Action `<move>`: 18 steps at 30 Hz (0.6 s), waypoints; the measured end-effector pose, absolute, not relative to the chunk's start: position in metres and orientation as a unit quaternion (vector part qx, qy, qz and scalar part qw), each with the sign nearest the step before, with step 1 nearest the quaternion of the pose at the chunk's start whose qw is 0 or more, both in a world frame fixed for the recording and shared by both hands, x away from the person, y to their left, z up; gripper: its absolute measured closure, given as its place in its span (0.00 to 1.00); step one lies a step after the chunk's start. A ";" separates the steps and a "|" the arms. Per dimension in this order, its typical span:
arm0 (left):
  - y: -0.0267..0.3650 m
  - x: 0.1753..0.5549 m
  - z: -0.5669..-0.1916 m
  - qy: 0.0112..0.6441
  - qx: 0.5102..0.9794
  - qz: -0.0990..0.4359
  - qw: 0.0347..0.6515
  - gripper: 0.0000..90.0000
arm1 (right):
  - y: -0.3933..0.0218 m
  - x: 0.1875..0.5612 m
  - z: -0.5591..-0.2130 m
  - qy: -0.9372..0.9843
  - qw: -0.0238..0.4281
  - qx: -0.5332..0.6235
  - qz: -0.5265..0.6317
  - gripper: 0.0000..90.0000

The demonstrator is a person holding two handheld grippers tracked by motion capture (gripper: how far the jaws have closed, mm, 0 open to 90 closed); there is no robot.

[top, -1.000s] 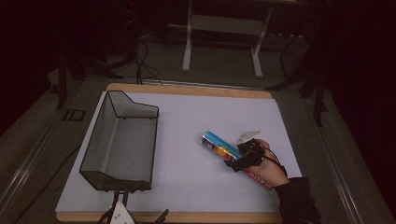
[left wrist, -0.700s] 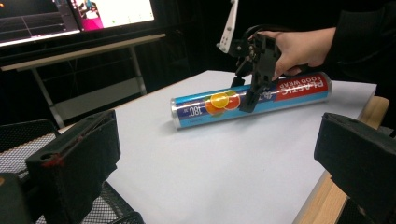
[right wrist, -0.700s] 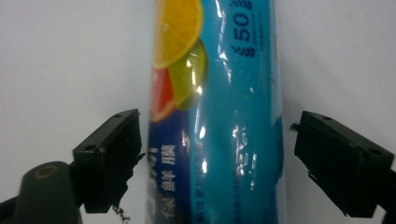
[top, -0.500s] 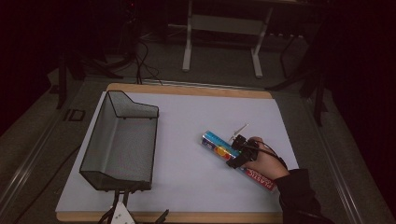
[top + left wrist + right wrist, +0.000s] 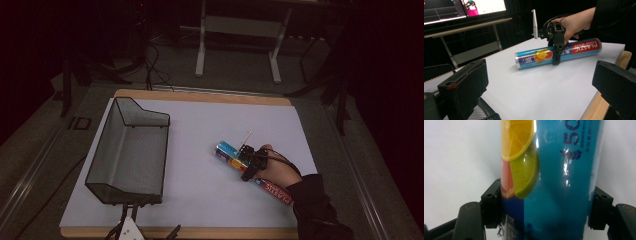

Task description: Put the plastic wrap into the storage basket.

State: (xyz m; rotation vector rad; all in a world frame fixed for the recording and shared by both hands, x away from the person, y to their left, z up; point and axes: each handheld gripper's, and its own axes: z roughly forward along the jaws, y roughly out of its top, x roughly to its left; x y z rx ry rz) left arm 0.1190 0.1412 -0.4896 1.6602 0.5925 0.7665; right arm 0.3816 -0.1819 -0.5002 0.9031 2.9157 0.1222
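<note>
A roll of plastic food wrap, blue with citrus slices and a red end, lies on the white table sheet right of centre. My right gripper comes down across its middle, one jaw on each side, pads pressed to the wrapper. The left gripper view shows that roll with the right gripper and a hand over it. My left gripper stands open and empty by the table's front edge, low and well short of the roll.
A black wire mesh basket stands on the left part of the sheet, its near corner beside my left gripper. The wooden table edge runs along the front. Desk legs and cables lie beyond the far side.
The right hand has slid left along the roll, from near its red end to its middle, and the gripper now sits across it. The roll and the basket have stayed put.
</note>
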 end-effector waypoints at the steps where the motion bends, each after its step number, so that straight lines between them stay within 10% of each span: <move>1: 0.141 0.119 -0.490 0.252 0.709 0.327 0.572 0.01 | -0.180 0.381 -0.500 0.952 0.046 0.300 0.038 0.35; 18: 0.140 0.120 -0.490 0.255 0.708 0.327 0.571 0.01 | -0.199 0.380 -0.464 0.926 0.084 0.330 0.164 0.35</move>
